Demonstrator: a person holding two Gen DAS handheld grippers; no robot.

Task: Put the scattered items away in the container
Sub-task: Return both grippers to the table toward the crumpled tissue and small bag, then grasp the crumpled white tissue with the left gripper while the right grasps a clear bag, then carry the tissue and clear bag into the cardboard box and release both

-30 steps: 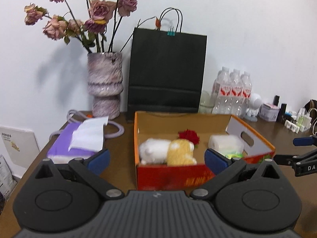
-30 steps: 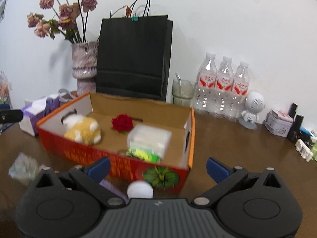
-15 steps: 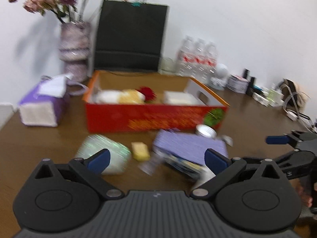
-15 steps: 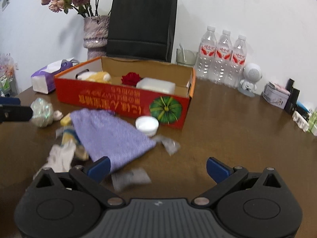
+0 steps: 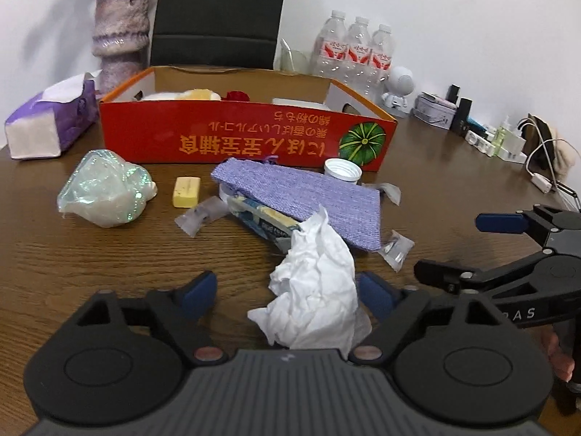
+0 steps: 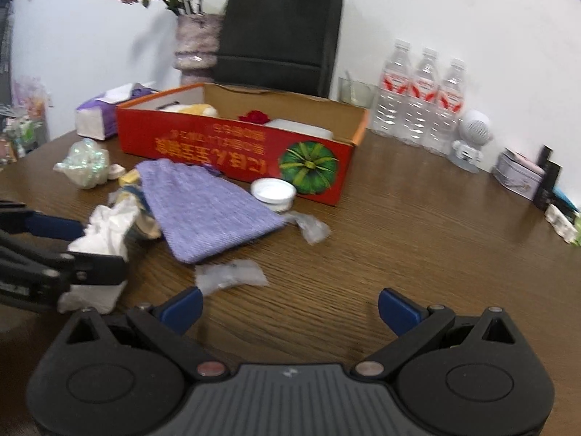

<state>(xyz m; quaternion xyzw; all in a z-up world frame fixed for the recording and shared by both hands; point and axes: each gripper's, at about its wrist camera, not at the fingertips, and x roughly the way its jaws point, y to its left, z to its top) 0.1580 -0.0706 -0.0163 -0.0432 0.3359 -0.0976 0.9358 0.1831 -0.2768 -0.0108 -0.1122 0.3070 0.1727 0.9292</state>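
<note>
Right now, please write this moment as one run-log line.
left gripper: open around crumpled white tissue | right gripper: open, empty | red cardboard box: partly filled | purple knitted pouch: on table

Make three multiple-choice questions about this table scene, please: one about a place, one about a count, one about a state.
1. Where does the white cap lie?
A. inside the red box
B. on the table, against the front of the red box
C. on the tissue pack

2. How many water bottles stand by the wall?
A. two
B. three
C. five

3. How are the left tongs?
A. open, around the crumpled tissue
B. shut on the purple pouch
C. shut on nothing

Answers:
1 B: the cap sits on the wood below the pumpkin picture.
2 B: three caps and three red labels show side by side.
3 A: both blue tips stand apart with the tissue between them; no squeeze on it is visible yet.
</note>
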